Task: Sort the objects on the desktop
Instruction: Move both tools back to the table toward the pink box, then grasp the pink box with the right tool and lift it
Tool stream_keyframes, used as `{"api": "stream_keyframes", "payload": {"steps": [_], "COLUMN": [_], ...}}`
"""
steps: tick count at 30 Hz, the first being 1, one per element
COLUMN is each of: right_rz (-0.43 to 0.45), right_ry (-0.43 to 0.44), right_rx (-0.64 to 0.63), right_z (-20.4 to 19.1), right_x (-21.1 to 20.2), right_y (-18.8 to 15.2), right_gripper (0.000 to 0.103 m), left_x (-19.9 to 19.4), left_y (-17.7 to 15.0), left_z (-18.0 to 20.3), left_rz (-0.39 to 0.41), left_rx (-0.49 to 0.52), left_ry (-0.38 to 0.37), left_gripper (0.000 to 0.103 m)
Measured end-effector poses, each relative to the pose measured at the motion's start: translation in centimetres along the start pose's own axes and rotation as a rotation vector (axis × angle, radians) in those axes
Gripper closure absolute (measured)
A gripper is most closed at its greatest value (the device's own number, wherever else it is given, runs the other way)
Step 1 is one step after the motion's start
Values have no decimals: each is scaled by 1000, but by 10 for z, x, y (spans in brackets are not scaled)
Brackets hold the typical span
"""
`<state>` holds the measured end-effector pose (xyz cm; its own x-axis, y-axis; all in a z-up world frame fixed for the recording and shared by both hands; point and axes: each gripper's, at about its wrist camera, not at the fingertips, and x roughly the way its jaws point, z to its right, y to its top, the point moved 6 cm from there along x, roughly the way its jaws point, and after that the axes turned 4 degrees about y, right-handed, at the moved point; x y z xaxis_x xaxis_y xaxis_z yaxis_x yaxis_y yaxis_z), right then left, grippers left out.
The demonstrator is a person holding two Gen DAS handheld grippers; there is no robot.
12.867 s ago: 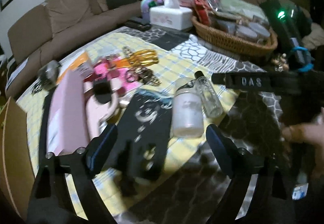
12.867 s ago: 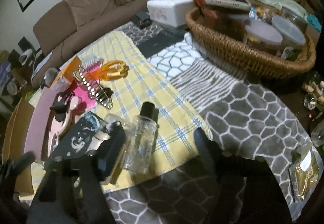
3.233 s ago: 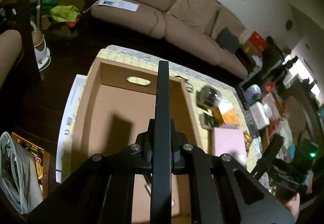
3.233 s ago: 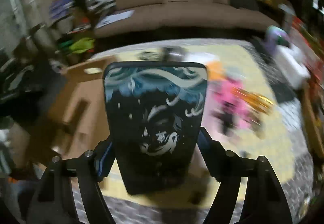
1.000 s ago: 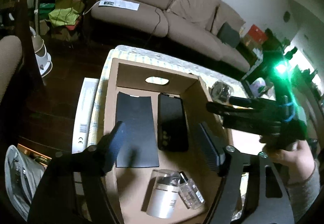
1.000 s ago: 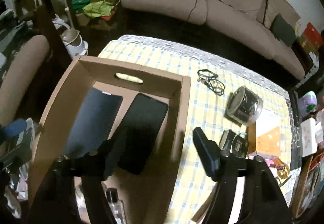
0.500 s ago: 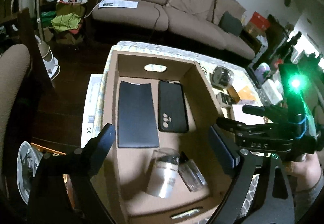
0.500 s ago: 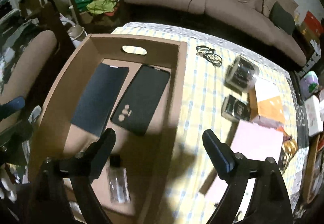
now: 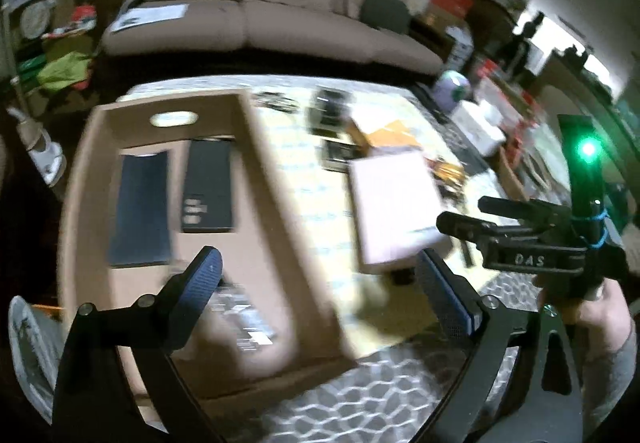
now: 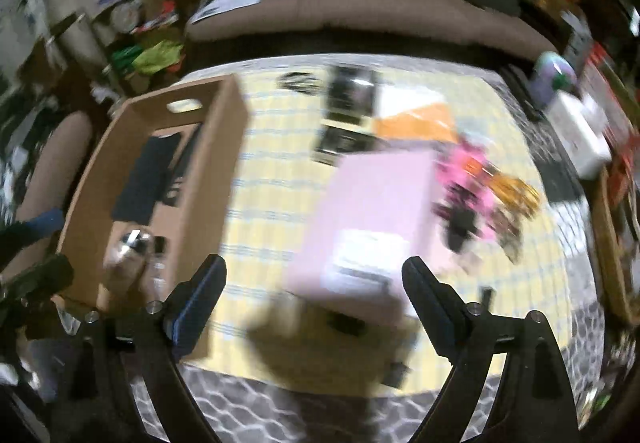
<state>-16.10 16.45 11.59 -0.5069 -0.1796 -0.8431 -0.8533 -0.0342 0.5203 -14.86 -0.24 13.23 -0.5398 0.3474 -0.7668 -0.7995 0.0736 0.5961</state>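
A brown cardboard box stands at the table's left end, also in the right wrist view. In it lie two dark phone cases, a white jar and a clear bottle. A pink flat box lies on the yellow checked cloth, also in the left wrist view. My left gripper is open and empty over the box's right wall. My right gripper is open and empty above the pink box; it also shows in the left wrist view.
An orange packet, dark small boxes, pink and yellow clips and a white tissue box lie further right. A brown sofa stands behind the table. Both views are motion-blurred.
Both grippers have swung right, away from over the box toward the pink box and the cloth. Both stay open and empty. The box contents are unchanged.
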Motion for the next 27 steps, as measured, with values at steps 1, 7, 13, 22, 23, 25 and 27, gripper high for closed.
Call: {"api": "stream_keyframes", "payload": {"steps": [1,7,13,22,23,25,27], "right_rz": [4,25,52,81,81,80,77], "right_ry": [-2,18,134,298,320,358,394], "right_rx": [27,180,303,460,473,496,514], "right_z": [16,90,127,150,152,154,153], "right_x": [-3,-9,6,32,35,40,44], "right_y": [-4,-28,-46,-64,-65,-66,-66], "right_gripper": [11,11,11,11,11,11,11], "left_x": [5,45,94,145,147,151,157], "left_y": [-1,-9,-18,-34,-38,-45,-52], "left_z": [14,82,118,133,137,143,146], "left_rz": [-8,-52,-90,-70,-54,-45,-47], "left_rx": [10,69,97,223,274,338,388], "left_ry": [-13,-34,-11,82,108,128,148], "left_gripper": [0,0,0,0,0,0,0]}}
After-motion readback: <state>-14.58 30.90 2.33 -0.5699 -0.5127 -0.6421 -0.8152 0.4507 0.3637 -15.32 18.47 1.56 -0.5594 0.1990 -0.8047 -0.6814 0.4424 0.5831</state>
